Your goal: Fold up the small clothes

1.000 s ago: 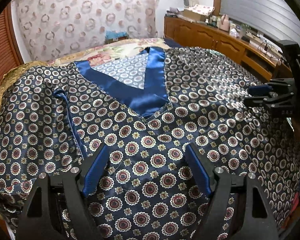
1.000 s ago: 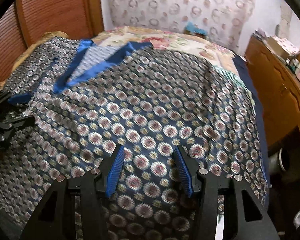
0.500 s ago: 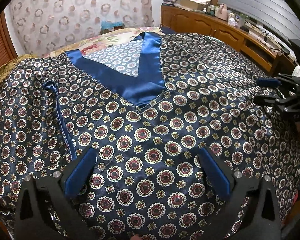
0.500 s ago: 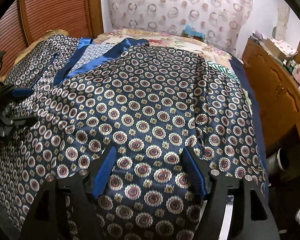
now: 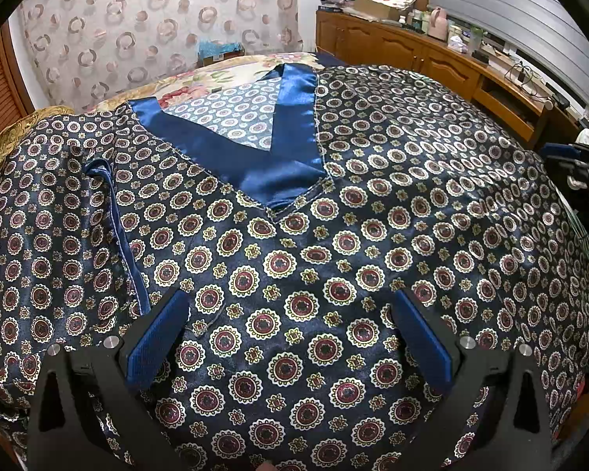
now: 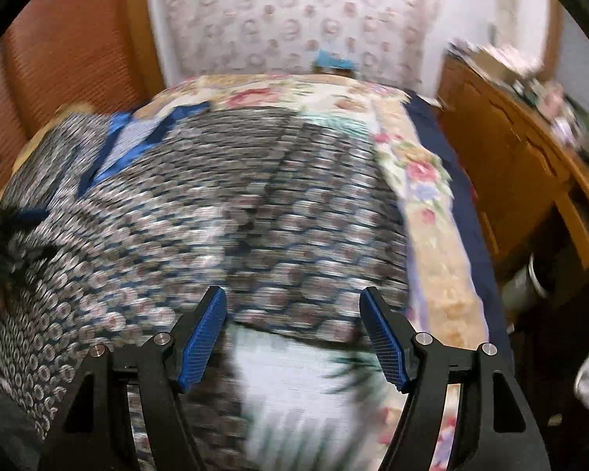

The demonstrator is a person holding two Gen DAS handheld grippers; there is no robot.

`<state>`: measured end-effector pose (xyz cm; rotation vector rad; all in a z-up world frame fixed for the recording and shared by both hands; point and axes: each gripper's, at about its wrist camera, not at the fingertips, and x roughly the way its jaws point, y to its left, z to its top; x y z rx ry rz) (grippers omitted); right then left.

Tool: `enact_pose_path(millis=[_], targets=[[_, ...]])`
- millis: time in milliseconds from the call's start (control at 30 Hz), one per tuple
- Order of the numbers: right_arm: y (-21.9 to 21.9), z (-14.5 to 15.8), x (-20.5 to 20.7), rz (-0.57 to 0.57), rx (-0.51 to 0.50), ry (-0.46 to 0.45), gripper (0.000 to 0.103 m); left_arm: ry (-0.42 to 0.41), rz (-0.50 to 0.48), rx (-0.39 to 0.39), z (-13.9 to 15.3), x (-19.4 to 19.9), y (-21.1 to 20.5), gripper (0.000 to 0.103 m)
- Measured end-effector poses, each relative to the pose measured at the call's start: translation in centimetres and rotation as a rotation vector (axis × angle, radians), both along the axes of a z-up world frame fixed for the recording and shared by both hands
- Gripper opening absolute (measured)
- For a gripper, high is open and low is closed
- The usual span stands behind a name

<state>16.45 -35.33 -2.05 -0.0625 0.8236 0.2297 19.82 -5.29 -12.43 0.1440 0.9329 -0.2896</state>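
A dark blue top (image 5: 392, 204) with round medallion print and a shiny blue V-neck collar (image 5: 294, 157) lies spread flat on a bed. My left gripper (image 5: 288, 298) hangs open and wide over the lower front of the top, with only flat cloth under its pads. The right wrist view is blurred by motion. There my right gripper (image 6: 292, 292) stands open over the top's (image 6: 216, 204) right-hand edge, where the cloth meets the pale bed cover. Nothing is pinched in either one. The right gripper (image 5: 577, 165) also shows at the far right of the left wrist view.
The floral bedspread (image 6: 424, 180) shows beyond the top on the right. A long wooden cabinet (image 5: 412, 59) loaded with boxes and bottles runs along the right side of the bed. A patterned curtain (image 5: 157, 31) hangs behind, and a slatted wooden door (image 6: 59, 62) stands at the left.
Both pairs of jaws have spread wider. My right gripper has swept to the right across the top to its right edge, blurring its view. The left gripper has hardly moved.
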Motion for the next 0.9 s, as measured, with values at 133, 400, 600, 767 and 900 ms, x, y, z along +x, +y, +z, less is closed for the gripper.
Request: enact_pose_path(millis=[133,400,600,767,900], targets=[[-3.8,-1.3,0.7,-0.071,0.067,0.048,0.072,0.0,0.0,0.0,0.0,0.0,0.0,0.103],[-8.3,-3.4,2.0,-0.125,0.256,0.137,0.072,0.0,0.001,0.0,0.0,0.0,0.0,0.103],[-7.9,-2.9,3.0,-0.102,0.294,0.126,0.024,0.0,0.002,0.0,-0.1,0.0,-0.1,0.103],[-5.7,-1.2,2.6,-0.098,0.163,0.051,0.008,0.001,0.003,0.0,0.2,0.0,0.3,0.103],[-4.0,1.9,2.1,-0.087,0.091,-0.069,0.008,-0.018,0.01,0.008,0.7,-0.6,0.5,0.103]])
